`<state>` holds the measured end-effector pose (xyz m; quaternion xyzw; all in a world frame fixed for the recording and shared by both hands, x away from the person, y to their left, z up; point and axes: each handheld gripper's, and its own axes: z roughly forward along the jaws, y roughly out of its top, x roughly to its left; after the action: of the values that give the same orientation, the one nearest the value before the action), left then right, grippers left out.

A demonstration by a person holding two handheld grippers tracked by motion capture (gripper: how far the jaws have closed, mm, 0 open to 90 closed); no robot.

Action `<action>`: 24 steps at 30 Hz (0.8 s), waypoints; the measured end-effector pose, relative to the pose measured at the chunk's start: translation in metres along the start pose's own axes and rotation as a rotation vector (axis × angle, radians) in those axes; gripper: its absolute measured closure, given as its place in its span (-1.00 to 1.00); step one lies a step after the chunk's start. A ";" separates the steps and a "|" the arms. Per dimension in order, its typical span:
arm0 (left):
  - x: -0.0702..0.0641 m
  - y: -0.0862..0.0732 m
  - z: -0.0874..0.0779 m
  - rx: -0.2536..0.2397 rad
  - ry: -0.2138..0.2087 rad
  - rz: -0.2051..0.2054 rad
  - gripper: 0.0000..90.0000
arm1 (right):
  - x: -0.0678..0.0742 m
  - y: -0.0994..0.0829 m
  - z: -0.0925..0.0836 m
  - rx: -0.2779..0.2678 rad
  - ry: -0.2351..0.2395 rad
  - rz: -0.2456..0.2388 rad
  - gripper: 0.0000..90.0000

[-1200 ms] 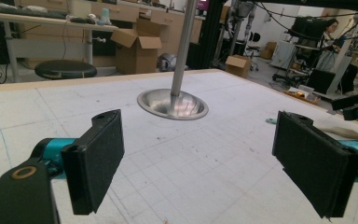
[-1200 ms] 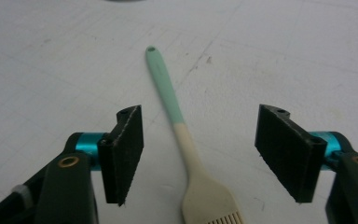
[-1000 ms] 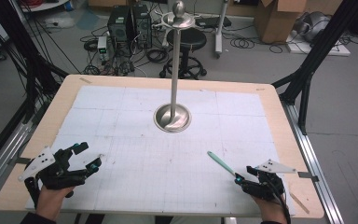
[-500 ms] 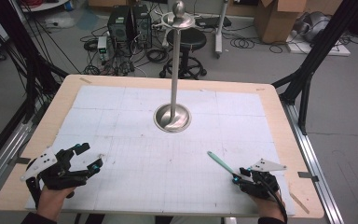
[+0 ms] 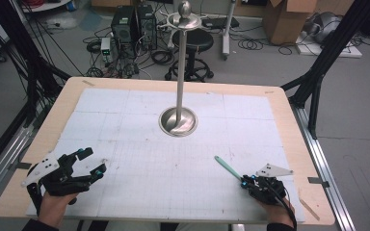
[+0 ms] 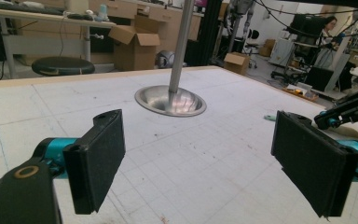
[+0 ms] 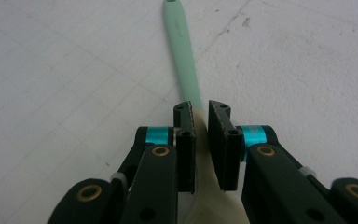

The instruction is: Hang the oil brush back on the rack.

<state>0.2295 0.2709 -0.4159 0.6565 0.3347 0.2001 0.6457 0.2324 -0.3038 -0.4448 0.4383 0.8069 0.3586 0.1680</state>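
Note:
A mint-green utensil [image 5: 226, 167] with a cream near end lies on the white mat at the front right, its handle [image 7: 182, 51] pointing away from me. My right gripper [image 5: 244, 180] sits low over that near end. Its jaws have just been closing, and the pads [image 7: 186, 140] now press on the cream part from both sides. My left gripper [image 5: 92, 160] rests at the front left, open wide with nothing between its pads [image 6: 98, 163]. In the left gripper view the right gripper [image 6: 345, 112] and the utensil's tip [image 6: 270, 117] appear at the far right.
A metal pole on a round dish-shaped base [image 5: 178, 120] stands upright in the middle of the mat [image 5: 125, 125]; its base [image 6: 170, 100] is ahead of the left gripper. The wooden table edge [image 5: 313, 192] runs close to the right hand. Cables, a stool and boxes lie on the floor beyond.
The right gripper's jaws have drawn together onto the utensil's near end. The right hand shifted only slightly. The left gripper and the utensil have stayed where they were.

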 end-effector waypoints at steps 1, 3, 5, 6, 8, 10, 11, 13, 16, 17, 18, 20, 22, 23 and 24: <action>0.000 0.000 0.000 0.001 0.001 -0.003 -0.60 | 0.000 0.001 0.000 0.008 -0.003 0.002 0.81; 0.001 0.000 0.000 0.001 0.004 -0.003 -0.60 | 0.001 0.002 0.000 0.013 -0.006 -0.004 0.82; 0.001 0.000 0.000 0.002 0.004 -0.004 -0.60 | 0.002 0.003 0.000 0.018 -0.012 -0.001 0.83; 0.001 0.000 0.000 0.002 0.004 -0.004 -0.60 | 0.002 0.003 0.000 0.018 -0.012 -0.001 0.83; 0.000 0.000 0.000 0.001 0.006 0.000 -0.60 | 0.001 0.003 0.000 0.020 -0.006 0.022 0.84; -0.001 0.000 0.000 0.004 0.003 0.006 -0.60 | 0.001 0.002 -0.001 0.015 0.002 0.033 0.84; -0.001 0.000 0.000 0.005 0.003 0.005 -0.60 | 0.000 0.002 -0.002 0.012 0.002 0.030 0.84; -0.001 0.000 0.000 0.006 0.005 0.006 -0.60 | -0.001 0.001 -0.004 0.000 0.006 0.044 0.84; -0.001 0.000 0.001 0.007 0.003 0.007 -0.60 | -0.002 0.001 -0.007 -0.022 0.007 0.051 0.84; -0.001 0.000 0.001 0.004 0.000 0.002 -0.60 | -0.001 0.002 -0.010 -0.053 0.017 0.062 0.84; -0.001 0.000 0.001 0.004 0.000 0.002 -0.60 | -0.001 0.002 -0.010 -0.053 0.017 0.062 0.84; -0.001 0.000 0.001 0.010 -0.009 0.002 -0.60 | 0.000 0.003 -0.014 -0.082 0.031 0.062 0.84; -0.002 0.000 0.002 0.006 -0.016 -0.007 -0.60 | 0.002 0.005 -0.016 -0.105 0.045 0.059 0.84; -0.002 0.001 0.002 0.002 -0.019 -0.007 -0.61 | 0.003 0.007 -0.018 -0.131 0.069 0.055 0.84; -0.002 0.001 0.002 -0.002 -0.026 -0.013 -0.61 | 0.003 0.007 -0.018 -0.131 0.069 0.055 0.84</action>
<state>0.2298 0.2676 -0.4147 0.6560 0.3303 0.1876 0.6522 0.2242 -0.3061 -0.4272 0.4356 0.7747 0.4302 0.1584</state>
